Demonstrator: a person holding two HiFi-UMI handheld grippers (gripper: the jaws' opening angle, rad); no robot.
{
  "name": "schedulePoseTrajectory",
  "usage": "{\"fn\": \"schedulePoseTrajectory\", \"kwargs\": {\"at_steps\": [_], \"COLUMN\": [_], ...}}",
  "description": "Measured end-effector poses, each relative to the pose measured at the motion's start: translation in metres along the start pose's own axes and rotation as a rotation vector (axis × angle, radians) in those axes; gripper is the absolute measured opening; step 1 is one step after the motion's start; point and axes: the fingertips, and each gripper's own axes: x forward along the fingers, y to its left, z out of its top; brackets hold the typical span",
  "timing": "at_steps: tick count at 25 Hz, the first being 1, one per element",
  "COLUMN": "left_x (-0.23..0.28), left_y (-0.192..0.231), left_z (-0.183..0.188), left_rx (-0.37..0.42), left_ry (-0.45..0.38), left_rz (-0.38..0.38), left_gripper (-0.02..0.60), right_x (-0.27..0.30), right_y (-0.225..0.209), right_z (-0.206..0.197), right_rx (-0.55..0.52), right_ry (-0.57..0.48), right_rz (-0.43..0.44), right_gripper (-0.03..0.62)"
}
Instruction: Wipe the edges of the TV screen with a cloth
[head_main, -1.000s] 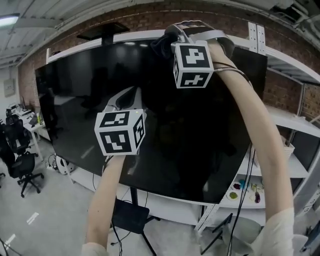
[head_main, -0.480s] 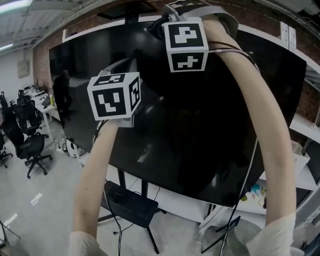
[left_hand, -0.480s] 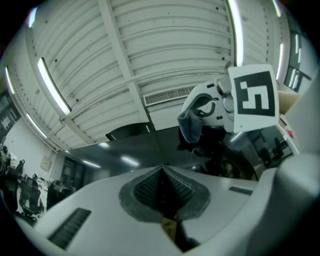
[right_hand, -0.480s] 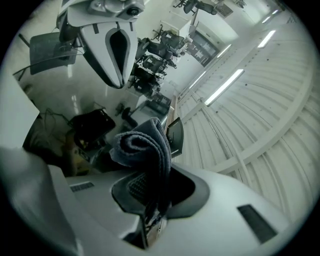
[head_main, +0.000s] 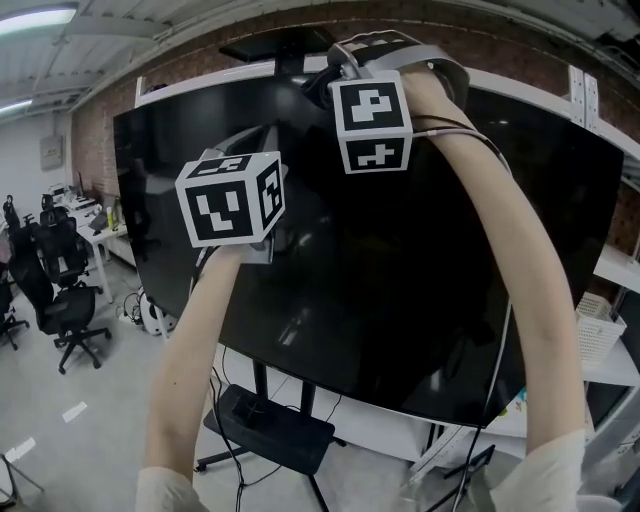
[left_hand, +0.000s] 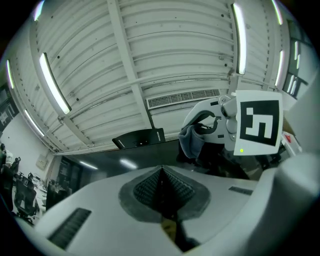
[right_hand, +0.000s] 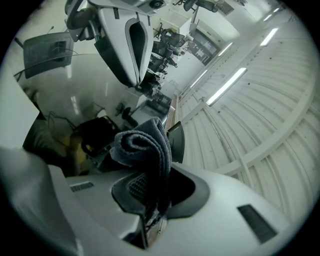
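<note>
My right gripper (right_hand: 150, 192) pinches the folded grey cloth (right_hand: 144, 147) and holds it at the top edge of the TV screen (head_main: 400, 280). My left gripper (left_hand: 161, 190) has its jaws pressed together on nothing, before the screen's upper left part.

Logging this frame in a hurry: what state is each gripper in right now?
Left gripper: shut, nothing between its jaws.
Right gripper: shut on the cloth.
</note>
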Motion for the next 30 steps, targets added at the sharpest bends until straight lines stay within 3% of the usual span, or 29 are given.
{"fn": "schedulePoseTrajectory", "kwargs": {"at_steps": [12, 16, 22, 27, 30], "left_x": [-0.016, -0.020, -0.024, -0.014, -0.016], "left_y": [0.088, 0.122, 0.179, 0.224, 0.250], "left_z": [-0.027, -0.045, -0.071, -0.072, -0.074], "left_rx": [0.059, 0.044, 0.017, -0.004, -0.001], "left_ry": [0.059, 0.073, 0.080, 0.052, 0.036], "left_rz": [-0.065, -0.065, -0.002, 0.050, 0.064], "left_gripper": [0.015, 0.015, 0.015, 0.015, 0.015], "right_x": [0.049, 0.070, 0.090, 0.114, 0.128], "right_y": [-0.008, -0.013, -0.017, -0.025, -0.028], "right_z": [0.051, 0.078, 0.109, 0.139, 0.163], "right_rx": [-0.048, -0.069, -0.082, -0.131, -0.099], "right_ry": [0.058, 0.070, 0.042, 0.018, -0.013], "right_rz": [0.083, 0.090, 0.071, 0.037, 0.034], "right_gripper": [0.049, 0.048, 0.049, 0.049, 0.049]}}
